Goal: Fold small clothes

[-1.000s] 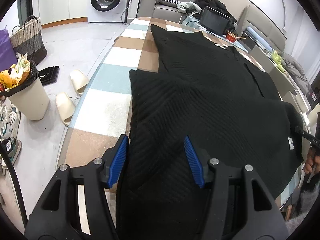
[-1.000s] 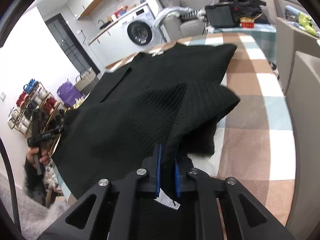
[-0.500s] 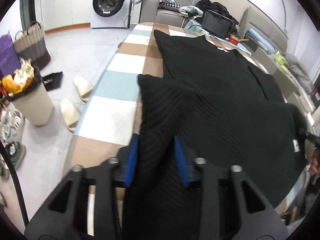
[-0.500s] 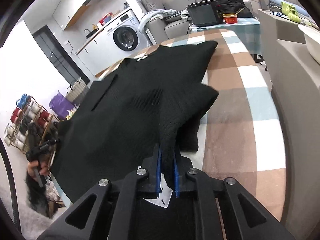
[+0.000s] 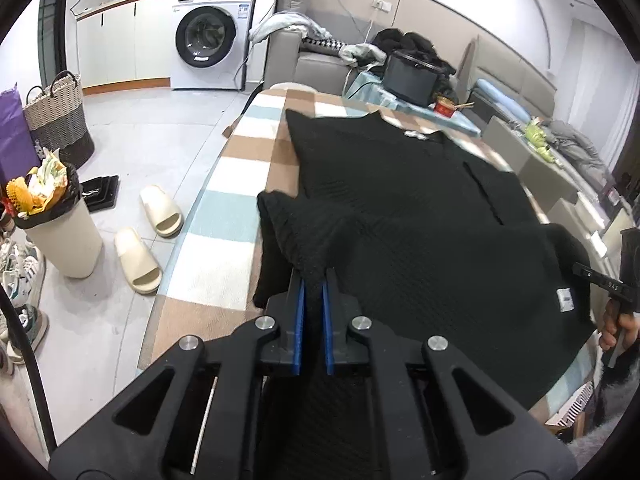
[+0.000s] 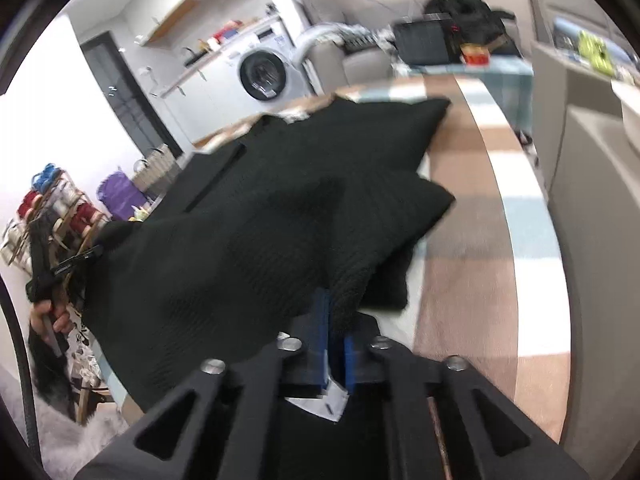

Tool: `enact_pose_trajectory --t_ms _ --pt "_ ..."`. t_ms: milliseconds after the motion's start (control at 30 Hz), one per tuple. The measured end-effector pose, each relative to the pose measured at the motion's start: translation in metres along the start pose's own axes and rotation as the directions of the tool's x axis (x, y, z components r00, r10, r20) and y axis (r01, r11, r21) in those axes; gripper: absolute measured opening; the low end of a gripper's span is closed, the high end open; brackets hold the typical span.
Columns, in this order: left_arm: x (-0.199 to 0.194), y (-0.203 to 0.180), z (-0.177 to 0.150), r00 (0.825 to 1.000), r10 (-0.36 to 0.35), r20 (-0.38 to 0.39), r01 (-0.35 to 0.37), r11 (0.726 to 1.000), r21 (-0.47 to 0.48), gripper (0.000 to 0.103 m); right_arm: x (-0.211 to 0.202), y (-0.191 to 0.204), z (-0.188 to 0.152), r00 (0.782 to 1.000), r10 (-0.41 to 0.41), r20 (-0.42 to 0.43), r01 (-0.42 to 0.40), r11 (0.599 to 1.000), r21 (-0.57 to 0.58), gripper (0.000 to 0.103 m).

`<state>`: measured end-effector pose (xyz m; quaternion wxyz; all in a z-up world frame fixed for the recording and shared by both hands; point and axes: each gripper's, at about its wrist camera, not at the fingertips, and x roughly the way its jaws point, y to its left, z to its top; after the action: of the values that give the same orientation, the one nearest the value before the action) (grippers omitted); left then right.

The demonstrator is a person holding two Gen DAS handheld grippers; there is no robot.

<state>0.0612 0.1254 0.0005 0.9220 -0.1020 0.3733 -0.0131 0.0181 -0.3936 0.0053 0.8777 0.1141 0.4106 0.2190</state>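
Observation:
A black knit garment lies spread over the checked tablecloth. My left gripper has its blue pads closing tight on a pinched ridge of the garment's near left part, lifted a little off the cloth. In the right wrist view the same garment drapes away from my right gripper, whose jaws are closing firmly on its near edge beside a white label. A hand holding the right gripper shows at the right edge of the left wrist view.
On the floor left of the table are a full waste bin, two cream slippers and a woven basket. A washing machine and a sofa stand behind. Grey furniture borders the table's right side.
The left gripper's jaws went from wide open to shut on a ridge of the garment and rose with it. The right gripper kept its hold on the edge.

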Motion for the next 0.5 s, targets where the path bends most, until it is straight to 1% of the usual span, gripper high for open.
enact_pose_trajectory --t_ms 67,133,167,267,333,400,500 --pt "-0.008 0.000 0.004 0.999 -0.043 0.024 0.043 0.999 -0.004 0.005 -0.012 0.003 0.003 0.999 -0.001 0.053 0.002 1.000 -0.008 0.005" --pt "-0.015 0.001 0.009 0.996 -0.070 0.050 0.071 0.997 -0.016 0.005 -0.027 0.006 0.007 0.994 0.024 0.110 -0.023 1.000 -0.009 0.005" --pt "-0.018 0.002 0.014 0.994 -0.092 0.066 0.093 0.995 -0.022 0.005 -0.036 0.008 0.009 0.987 0.050 0.152 -0.049 0.999 -0.012 0.005" --pt "-0.023 0.004 0.027 0.986 -0.127 0.108 0.130 0.991 -0.025 0.005 -0.050 0.013 0.016 0.974 0.076 0.212 -0.076 0.997 -0.009 0.005" --pt "-0.023 0.004 0.039 0.983 -0.130 0.131 0.134 0.991 -0.020 0.005 -0.053 0.014 0.020 0.968 0.075 0.239 -0.077 0.997 0.001 0.005" --pt "-0.017 0.005 0.052 0.980 -0.132 0.147 0.135 0.991 -0.009 0.005 -0.056 0.014 0.023 0.954 0.094 0.284 -0.102 0.995 0.014 0.005" --pt "0.000 0.010 0.070 0.981 -0.129 0.146 0.132 0.991 -0.013 0.005 -0.055 0.012 0.027 0.946 0.063 0.319 -0.086 0.994 0.060 0.005"
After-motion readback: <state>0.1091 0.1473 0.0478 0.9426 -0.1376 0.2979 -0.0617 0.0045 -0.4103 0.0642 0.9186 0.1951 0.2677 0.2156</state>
